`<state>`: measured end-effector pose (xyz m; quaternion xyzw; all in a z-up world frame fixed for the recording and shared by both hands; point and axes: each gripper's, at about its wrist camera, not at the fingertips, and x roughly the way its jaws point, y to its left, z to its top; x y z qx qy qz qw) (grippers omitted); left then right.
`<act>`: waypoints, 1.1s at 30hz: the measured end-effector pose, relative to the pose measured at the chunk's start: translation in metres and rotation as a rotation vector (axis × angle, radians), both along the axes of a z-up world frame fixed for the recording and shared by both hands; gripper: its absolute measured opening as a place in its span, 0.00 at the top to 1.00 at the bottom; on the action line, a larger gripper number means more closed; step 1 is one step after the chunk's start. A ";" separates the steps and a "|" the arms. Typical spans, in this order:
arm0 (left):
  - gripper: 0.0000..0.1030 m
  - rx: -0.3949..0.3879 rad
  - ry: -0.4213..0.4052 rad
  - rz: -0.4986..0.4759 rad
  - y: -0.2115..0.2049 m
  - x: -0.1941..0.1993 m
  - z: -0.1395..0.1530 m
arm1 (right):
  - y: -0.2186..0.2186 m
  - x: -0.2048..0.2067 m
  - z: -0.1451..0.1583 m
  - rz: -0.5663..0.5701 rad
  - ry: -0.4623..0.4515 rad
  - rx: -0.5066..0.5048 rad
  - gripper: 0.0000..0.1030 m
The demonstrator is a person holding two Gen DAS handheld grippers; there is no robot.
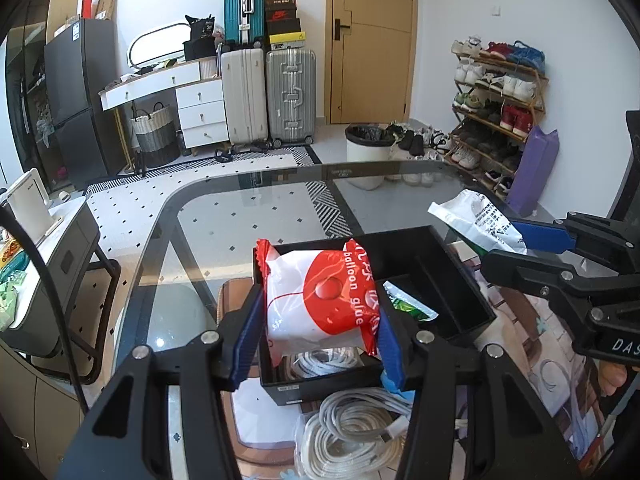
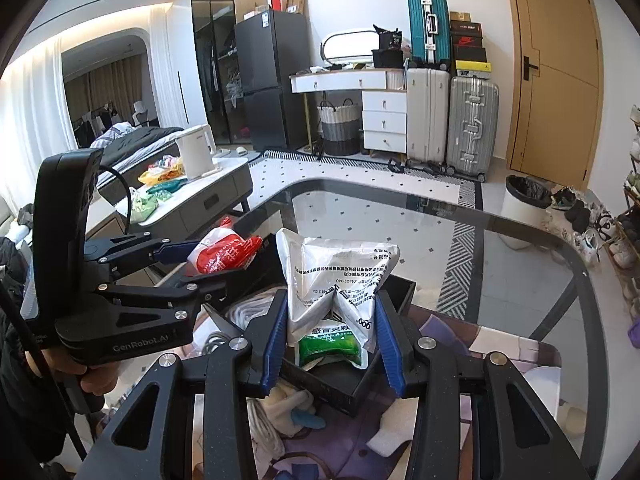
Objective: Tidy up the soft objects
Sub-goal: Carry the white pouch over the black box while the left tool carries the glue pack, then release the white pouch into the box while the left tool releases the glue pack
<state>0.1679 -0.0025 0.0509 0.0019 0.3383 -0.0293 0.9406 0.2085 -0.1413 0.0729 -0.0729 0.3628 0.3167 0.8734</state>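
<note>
So up close, the left gripper [image 1: 316,332] is pinching a red-and-white packet [image 1: 320,300] between its blue pads, held over the black box [image 1: 460,312] on the glass table [image 1: 240,216]. Loose white cables [image 1: 352,432] sit just in front of the box. Right gripper [image 2: 332,340] is clamped on a silver pouch [image 2: 336,276], also above that box, with a green packet [image 2: 332,344] lying inside. Farther back, suitcases [image 1: 268,96] and a shoe rack [image 1: 496,108].

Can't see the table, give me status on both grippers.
Left gripper shut on red packet. Right gripper shut on white pouch. Both over black box.
</note>
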 end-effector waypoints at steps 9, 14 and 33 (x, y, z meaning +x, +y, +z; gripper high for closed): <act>0.51 0.003 0.025 0.001 -0.003 0.017 -0.012 | 0.008 0.018 -0.024 0.008 0.037 -0.032 0.60; 0.51 0.001 0.034 0.000 -0.002 0.023 -0.017 | 0.013 0.023 -0.034 0.011 0.045 -0.052 0.60; 0.50 0.027 0.066 0.004 -0.001 0.040 -0.033 | 0.031 0.034 -0.056 0.004 0.044 -0.115 0.60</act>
